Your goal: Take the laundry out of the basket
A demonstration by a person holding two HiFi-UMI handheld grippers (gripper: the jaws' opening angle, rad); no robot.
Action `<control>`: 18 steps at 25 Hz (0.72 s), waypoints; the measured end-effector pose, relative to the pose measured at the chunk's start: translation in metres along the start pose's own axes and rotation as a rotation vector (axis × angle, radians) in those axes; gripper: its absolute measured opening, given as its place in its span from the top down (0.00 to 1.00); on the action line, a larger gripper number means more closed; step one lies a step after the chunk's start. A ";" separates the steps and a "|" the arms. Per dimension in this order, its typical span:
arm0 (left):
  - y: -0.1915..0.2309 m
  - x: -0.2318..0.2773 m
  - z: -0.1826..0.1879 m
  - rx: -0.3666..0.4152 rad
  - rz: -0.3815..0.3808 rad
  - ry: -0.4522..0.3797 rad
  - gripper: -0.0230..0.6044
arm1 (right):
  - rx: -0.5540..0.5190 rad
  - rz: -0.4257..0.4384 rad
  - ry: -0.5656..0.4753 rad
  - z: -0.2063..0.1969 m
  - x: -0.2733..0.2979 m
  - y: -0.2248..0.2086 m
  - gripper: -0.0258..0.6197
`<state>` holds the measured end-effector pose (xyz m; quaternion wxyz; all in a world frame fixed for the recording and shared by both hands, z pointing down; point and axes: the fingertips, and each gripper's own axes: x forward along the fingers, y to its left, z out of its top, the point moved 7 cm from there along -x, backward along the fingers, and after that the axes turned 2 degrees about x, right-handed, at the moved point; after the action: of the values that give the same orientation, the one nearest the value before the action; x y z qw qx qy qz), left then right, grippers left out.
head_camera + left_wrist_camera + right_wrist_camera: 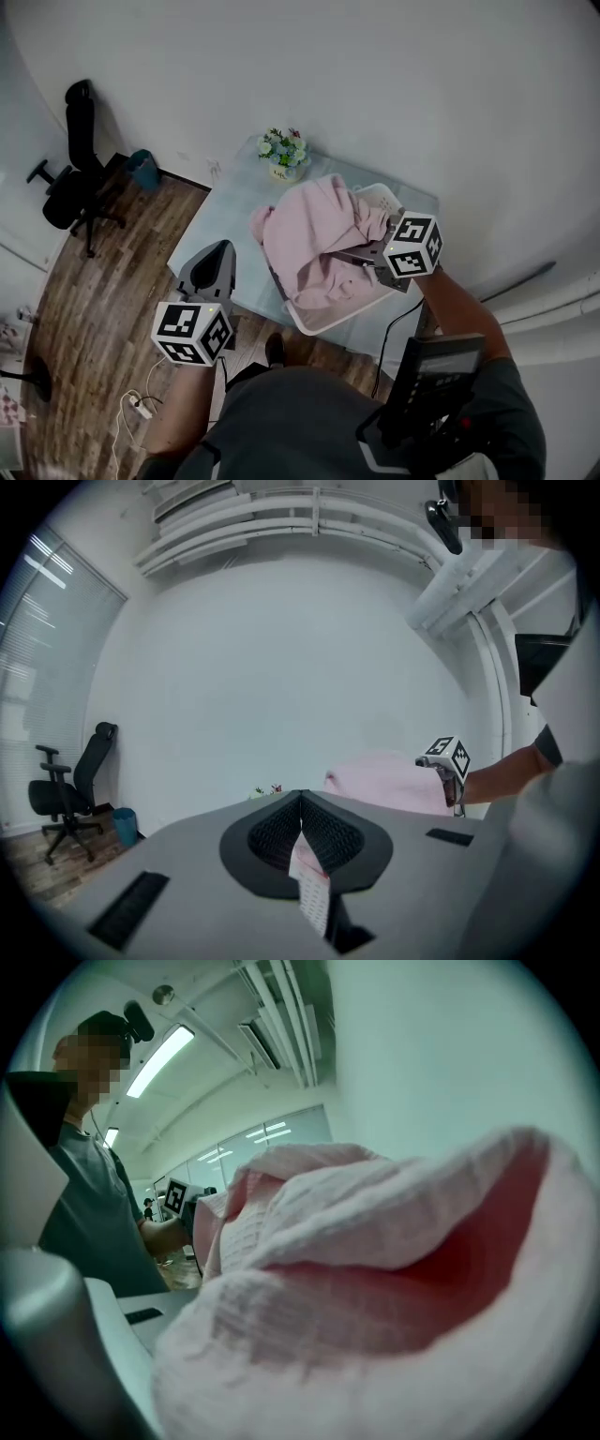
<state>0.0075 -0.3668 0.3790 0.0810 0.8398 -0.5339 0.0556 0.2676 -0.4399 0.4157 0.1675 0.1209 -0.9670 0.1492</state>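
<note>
A pink garment (314, 234) is heaped in a white laundry basket (330, 324) on the table and spills over its left rim. My right gripper (358, 259) reaches into the heap from the right, its jaws closed on a fold of the cloth. In the right gripper view the pink garment (375, 1288) fills the picture and hides the jaws. My left gripper (217, 255) hangs low to the left of the table, away from the basket. It is shut, with its pads meeting at the seam (302, 803). The garment (384, 780) shows beyond it.
The pale table (220, 220) stands against the wall with a small pot of flowers (283, 153) at its far edge. On the wood floor are a black office chair (75, 159), a blue bin (143, 169) and a power strip (141, 405).
</note>
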 end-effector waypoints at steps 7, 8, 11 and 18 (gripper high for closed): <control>-0.022 -0.021 0.004 0.035 0.021 0.019 0.95 | -0.020 -0.011 -0.127 0.001 -0.022 0.019 0.75; -0.025 -0.023 0.004 0.043 0.021 0.025 0.95 | -0.006 -0.005 -0.151 -0.001 -0.027 0.019 0.75; -0.031 -0.033 0.005 0.050 0.019 0.036 0.95 | 0.056 0.001 -0.254 -0.001 -0.040 0.023 0.75; -0.028 -0.077 0.018 0.066 0.029 -0.021 0.95 | 0.002 -0.015 -0.426 0.041 -0.047 0.066 0.75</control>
<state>-0.0002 -0.2900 0.3457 0.0469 0.8349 -0.5445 0.0656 0.2803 -0.3836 0.3453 -0.0395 0.1573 -0.9794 0.1201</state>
